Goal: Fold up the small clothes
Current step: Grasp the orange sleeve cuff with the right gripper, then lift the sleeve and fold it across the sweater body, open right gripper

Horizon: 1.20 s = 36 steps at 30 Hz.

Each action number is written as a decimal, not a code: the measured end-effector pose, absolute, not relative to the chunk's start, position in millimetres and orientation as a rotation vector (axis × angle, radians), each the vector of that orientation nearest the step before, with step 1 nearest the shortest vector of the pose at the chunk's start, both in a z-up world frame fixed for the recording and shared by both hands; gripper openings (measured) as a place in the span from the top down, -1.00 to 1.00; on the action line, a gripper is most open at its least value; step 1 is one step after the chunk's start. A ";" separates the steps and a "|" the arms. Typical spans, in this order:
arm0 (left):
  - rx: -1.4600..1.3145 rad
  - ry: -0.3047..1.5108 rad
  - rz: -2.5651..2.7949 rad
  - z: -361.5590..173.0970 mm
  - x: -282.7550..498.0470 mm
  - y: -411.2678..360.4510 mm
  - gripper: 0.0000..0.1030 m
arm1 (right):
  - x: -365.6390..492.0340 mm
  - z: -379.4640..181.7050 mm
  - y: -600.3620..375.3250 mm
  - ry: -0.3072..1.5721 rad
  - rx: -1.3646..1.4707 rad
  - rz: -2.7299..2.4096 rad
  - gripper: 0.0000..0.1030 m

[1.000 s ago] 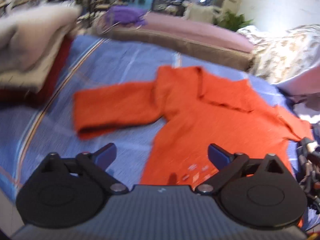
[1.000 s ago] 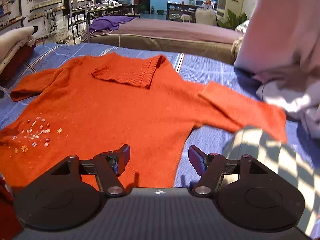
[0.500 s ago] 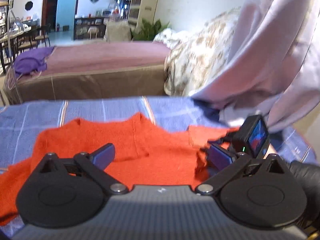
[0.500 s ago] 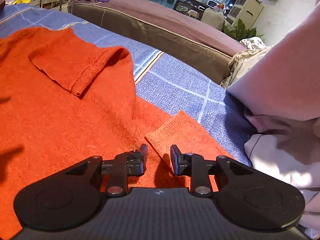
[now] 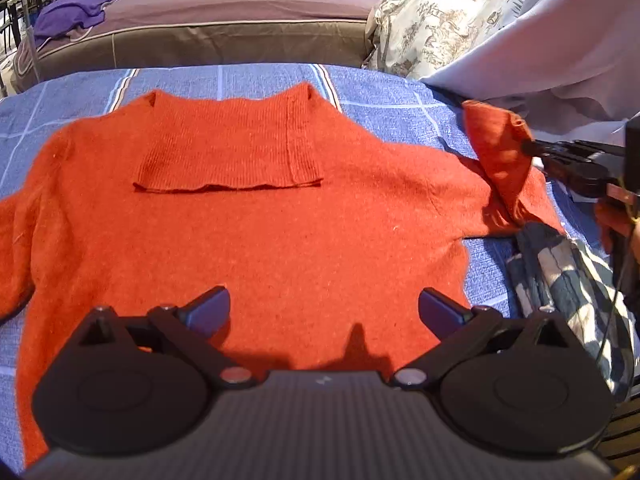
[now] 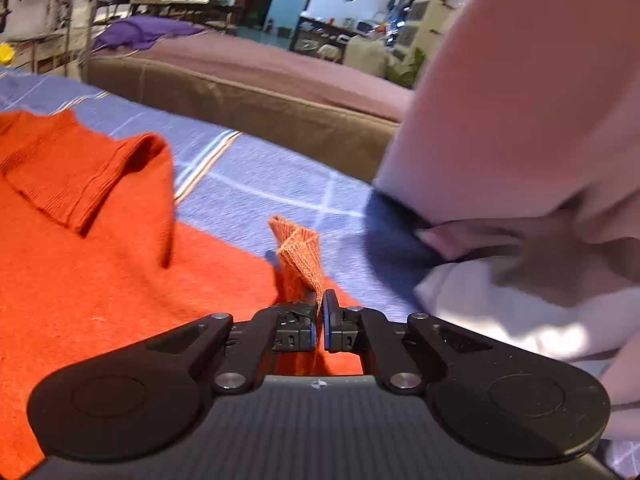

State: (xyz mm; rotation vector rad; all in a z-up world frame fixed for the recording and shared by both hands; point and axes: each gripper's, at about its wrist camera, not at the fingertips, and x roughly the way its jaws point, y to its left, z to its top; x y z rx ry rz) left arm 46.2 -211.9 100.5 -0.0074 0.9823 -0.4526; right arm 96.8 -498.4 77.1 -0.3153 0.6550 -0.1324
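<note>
An orange knitted sweater (image 5: 280,216) lies flat on a blue checked bed cover (image 5: 380,88), its folded collar (image 5: 228,160) toward the far side. My left gripper (image 5: 324,308) hovers open over the sweater's lower body, nothing between its fingers. At the right of the left wrist view my right gripper (image 5: 528,146) pinches the cuff of the sweater's right sleeve (image 5: 500,148) and lifts it. The right wrist view shows that gripper (image 6: 320,312) shut on the ribbed cuff (image 6: 300,256), which sticks up from between the pads.
A blue-and-white checked cloth (image 5: 568,280) lies by the sweater's right edge. Pale pink and white bedding (image 6: 520,140) is piled at the right. A brown-sided bed with a purple cover (image 5: 208,20) runs along the far side.
My right gripper has closed on the sleeve cuff and raised it off the cover. My left gripper has swung across to hang over the sweater's lower body.
</note>
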 end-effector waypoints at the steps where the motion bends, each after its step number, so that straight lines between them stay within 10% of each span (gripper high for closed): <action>1: 0.005 0.974 -0.465 99.7 51.8 -221.4 -0.99 | 91.0 86.2 -516.5 0.637 -0.303 -0.181 0.93; 23: 0.134 0.994 -0.433 58.5 143.4 -353.1 -0.91 | -30.2 182.3 -652.3 0.431 0.110 -0.375 0.94; 36: -0.121 0.949 -0.235 90.1 73.2 -162.6 -0.97 | 95.8 166.3 -438.4 0.402 0.378 0.191 0.93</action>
